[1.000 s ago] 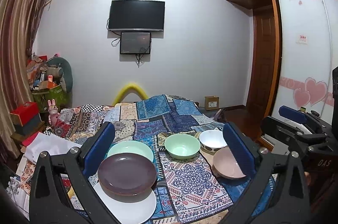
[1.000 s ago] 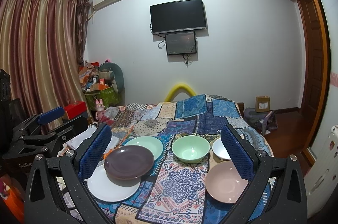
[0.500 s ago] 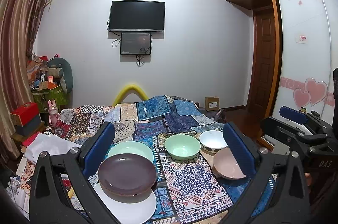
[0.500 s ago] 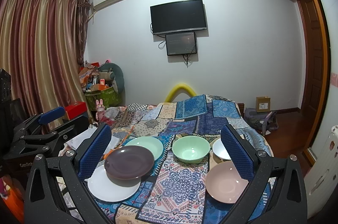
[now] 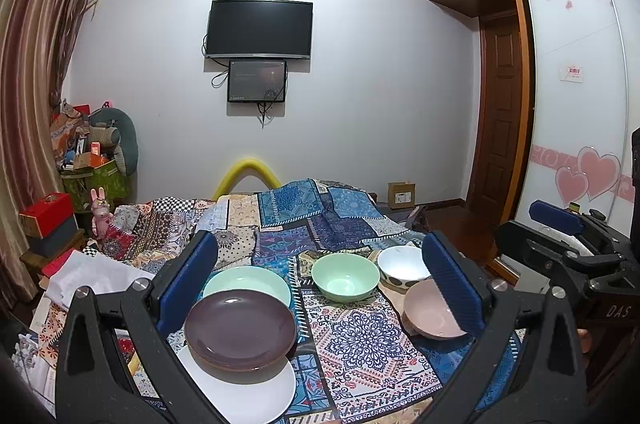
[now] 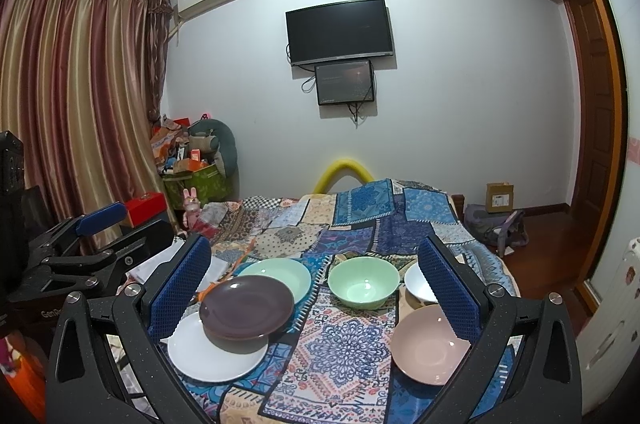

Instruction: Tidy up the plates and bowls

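Note:
On a patchwork cloth lie a dark purple plate (image 5: 240,328) (image 6: 246,306) stacked on a white plate (image 5: 244,390) (image 6: 208,354), with a pale green plate (image 5: 247,284) (image 6: 278,276) behind them. A green bowl (image 5: 345,276) (image 6: 363,282) sits in the middle, a white spotted bowl (image 5: 402,266) (image 6: 416,282) and a pink bowl (image 5: 430,310) (image 6: 428,342) to the right. My left gripper (image 5: 318,284) and right gripper (image 6: 314,282) hover above the dishes, both open and holding nothing.
The cloth-covered table (image 5: 360,344) ends near the bottom of both views. Curtains (image 6: 72,104) and piled clutter (image 5: 92,152) stand at the left, a wardrobe (image 5: 576,96) and wooden door (image 6: 596,152) at the right. A TV (image 5: 259,28) hangs on the far wall.

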Demonstrator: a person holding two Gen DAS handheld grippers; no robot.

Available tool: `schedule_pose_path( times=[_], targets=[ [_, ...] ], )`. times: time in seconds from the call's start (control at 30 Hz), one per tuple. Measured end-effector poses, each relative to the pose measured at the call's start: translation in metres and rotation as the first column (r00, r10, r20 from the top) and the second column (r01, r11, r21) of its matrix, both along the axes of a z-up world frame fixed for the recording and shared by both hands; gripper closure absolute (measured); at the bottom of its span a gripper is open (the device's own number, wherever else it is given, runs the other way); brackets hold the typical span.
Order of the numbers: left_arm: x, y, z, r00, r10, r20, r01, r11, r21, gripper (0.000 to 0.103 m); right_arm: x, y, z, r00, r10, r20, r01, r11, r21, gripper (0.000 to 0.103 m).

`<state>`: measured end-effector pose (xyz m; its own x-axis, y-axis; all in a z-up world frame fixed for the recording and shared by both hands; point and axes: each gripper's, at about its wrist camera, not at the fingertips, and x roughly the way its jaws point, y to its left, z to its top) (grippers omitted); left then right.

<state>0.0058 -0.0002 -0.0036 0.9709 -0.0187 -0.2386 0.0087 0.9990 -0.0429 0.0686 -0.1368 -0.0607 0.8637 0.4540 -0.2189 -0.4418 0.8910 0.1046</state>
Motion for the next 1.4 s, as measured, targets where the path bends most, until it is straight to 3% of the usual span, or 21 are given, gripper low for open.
schedule_pose_path(
  times=[0.7,0.97,1.13,1.2,1.27,1.4],
  targets=[
    [0.013,0.02,-0.013,0.999,0.014,-0.033,-0.015,0.999,-0.029,0.0,0.013,0.019,-0.008,0.999,0.031,-0.022,-0.031,0.999,-0.013,0.0],
    [0.036,0.064,-0.034,0.991,0.037,-0.13,-0.05,0.994,-0.098,0.0,0.038,0.046,-0.028,0.996,0.047,-0.075,-0.051,0.997,-0.052,0.0],
    [0.063,0.106,-0.056,0.973,0.05,-0.224,-0.087,0.984,-0.157,0.0,0.059,0.063,-0.048,0.989,0.057,-0.136,-0.068,0.994,-0.08,0.0],
    [0.072,0.121,-0.064,0.965,0.066,-0.256,-0.11,0.981,-0.16,0.002,0.067,0.068,-0.056,0.985,0.062,-0.163,-0.077,0.993,-0.091,0.0],
    [0.082,0.134,-0.072,0.954,0.08,-0.29,-0.127,0.981,-0.147,0.011,0.075,0.074,-0.063,0.981,0.058,-0.185,-0.078,0.992,-0.104,0.003],
    [0.1,0.156,-0.089,0.932,0.099,-0.35,-0.141,0.985,-0.098,0.017,0.094,0.085,-0.08,0.965,0.076,-0.251,-0.11,0.986,-0.122,0.013]
  ],
)
